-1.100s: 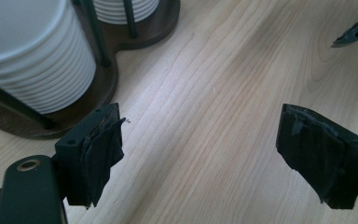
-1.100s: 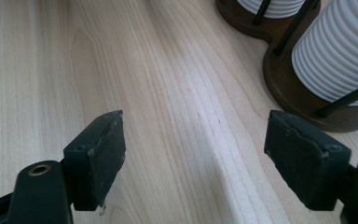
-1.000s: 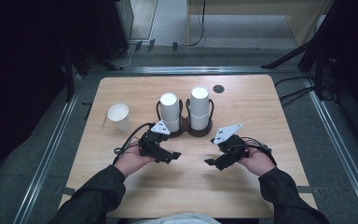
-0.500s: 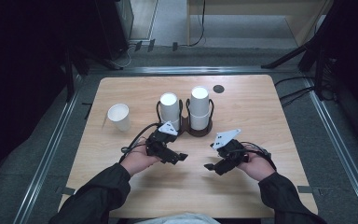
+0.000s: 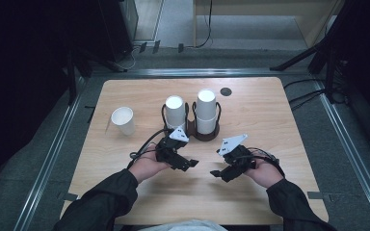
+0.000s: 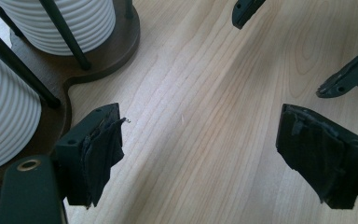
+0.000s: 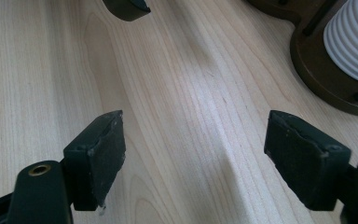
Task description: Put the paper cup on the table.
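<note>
Near the middle of the high view, a dark brown wooden two-slot cup holder with thin black wire uprights point(image 5: 207, 135) stands on the pale wooden table point(image 5: 279, 125). Each slot holds ribbed white paper cups turned upside down: the left stack point(image 5: 175, 111) sits lower, and the right stack point(image 5: 206, 110) rises a little taller. One more white paper cup point(image 5: 123, 120) stands alone, mouth up, at the left of the tabletop, well apart from the holder. The left gripper point(image 5: 189, 164) and the right gripper point(image 5: 216, 173) hover low over bare wood in the lower middle of that view, tips angled toward each other. Both have their jaws spread wide with nothing between them, as each gripper view shows plain wood grain between the pads point(image 6: 103, 149) point(image 7: 103, 154). My guess is the work is about getting cups into the holder, and most of it looks done. The lone cup at the left seems the piece left over, and neither hand is near it. A small dark round disc point(image 5: 226, 91) lies beyond the holder, untouched.
</note>
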Demonstrator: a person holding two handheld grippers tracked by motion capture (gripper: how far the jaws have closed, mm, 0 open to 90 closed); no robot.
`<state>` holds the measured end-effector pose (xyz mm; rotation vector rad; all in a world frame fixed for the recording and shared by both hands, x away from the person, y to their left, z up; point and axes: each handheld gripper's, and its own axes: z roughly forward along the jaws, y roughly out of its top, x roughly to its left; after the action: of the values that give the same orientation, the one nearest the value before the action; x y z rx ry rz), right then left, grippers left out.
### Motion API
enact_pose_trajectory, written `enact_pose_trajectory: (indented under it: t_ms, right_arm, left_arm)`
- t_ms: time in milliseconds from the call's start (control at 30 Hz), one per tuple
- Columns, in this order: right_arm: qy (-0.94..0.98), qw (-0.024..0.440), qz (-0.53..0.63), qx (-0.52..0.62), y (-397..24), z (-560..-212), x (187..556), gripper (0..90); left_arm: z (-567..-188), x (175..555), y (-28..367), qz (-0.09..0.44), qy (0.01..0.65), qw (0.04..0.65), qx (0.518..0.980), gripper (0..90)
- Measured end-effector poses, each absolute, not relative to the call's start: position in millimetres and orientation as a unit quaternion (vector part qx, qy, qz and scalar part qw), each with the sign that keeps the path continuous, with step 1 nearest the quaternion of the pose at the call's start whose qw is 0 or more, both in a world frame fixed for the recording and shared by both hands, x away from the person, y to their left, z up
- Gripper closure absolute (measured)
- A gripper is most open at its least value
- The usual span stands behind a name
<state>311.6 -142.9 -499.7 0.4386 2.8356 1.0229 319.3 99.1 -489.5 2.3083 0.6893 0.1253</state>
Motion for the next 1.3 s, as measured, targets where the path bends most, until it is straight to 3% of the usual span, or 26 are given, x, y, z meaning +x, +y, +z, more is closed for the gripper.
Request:
enact_pose_trajectory:
  t_ms: [1300]
  right_arm:
    - [0.932, 0.048, 0.332, 0.139, -141.3, -500.2, 310.8, 20.4]
  left_arm:
    - [-493.9, 319.3, 96.7, 0.045, 0.259, 0.350, 0.899, 14.9]
